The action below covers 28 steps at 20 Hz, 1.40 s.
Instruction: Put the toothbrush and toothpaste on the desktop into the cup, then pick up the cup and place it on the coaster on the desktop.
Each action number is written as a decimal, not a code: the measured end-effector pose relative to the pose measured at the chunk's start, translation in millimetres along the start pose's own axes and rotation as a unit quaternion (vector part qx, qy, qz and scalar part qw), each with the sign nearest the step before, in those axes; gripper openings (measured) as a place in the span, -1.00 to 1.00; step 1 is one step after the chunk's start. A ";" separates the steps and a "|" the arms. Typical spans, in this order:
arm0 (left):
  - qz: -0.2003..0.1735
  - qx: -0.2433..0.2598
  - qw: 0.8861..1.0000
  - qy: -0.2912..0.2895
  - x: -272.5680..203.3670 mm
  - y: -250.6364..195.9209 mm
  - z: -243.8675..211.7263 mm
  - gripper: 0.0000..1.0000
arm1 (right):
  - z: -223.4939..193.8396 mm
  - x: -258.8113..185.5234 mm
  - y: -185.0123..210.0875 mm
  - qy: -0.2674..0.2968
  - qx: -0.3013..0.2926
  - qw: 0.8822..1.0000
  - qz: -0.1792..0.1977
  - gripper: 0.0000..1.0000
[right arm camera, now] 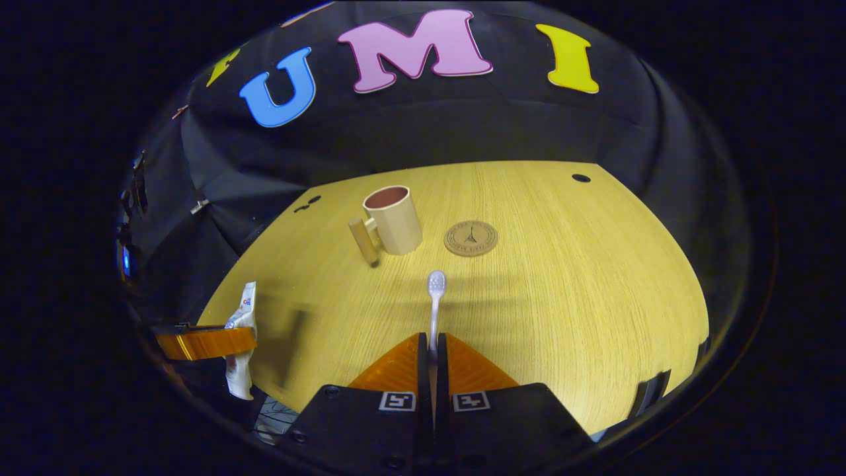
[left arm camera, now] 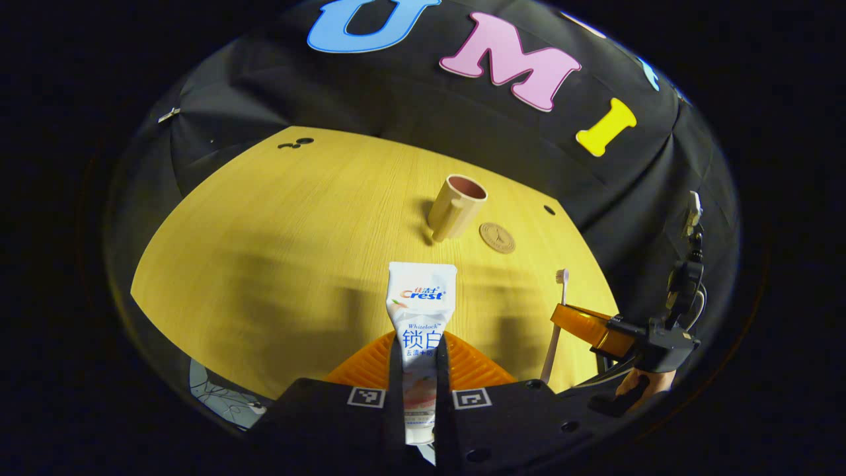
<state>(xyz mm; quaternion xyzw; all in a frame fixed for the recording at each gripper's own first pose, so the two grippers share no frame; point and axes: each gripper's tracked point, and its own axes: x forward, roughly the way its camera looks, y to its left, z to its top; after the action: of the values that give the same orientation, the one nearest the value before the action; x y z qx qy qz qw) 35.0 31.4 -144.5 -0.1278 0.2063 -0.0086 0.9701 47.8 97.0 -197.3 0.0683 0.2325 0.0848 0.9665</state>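
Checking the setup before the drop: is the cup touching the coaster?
Apart. The right gripper view shows bare desktop between the cup and the coaster.

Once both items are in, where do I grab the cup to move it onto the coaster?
Probably by the handle: it juts out from the upright cup on the side away from the coaster. Come in from that side with the fingers either side of the handle. The left gripper, holding the toothpaste, looks nearer that side.
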 end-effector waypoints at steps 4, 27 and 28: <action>-0.051 0.009 0.996 -0.066 8.4 -29.1 53.5 -0.55 | 48.6 -5.2 2.4 -0.068 -0.004 0.997 0.032 -0.89; -0.131 0.054 0.924 -0.355 148.8 -102.9 255.0 -0.56 | 74.7 44.1 -10.6 -0.159 -0.050 0.981 0.100 -0.89; -0.126 0.052 0.926 -0.353 158.2 -100.4 253.4 -0.55 | 74.5 45.3 -11.6 -0.159 -0.049 0.981 0.103 -0.89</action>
<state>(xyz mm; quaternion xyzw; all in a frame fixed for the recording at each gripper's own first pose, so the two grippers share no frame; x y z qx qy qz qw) 285.2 -14.7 41.3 -0.0971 -0.1679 -0.0962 0.9763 123.5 87.6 -153.3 0.0574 0.0633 0.1829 0.9794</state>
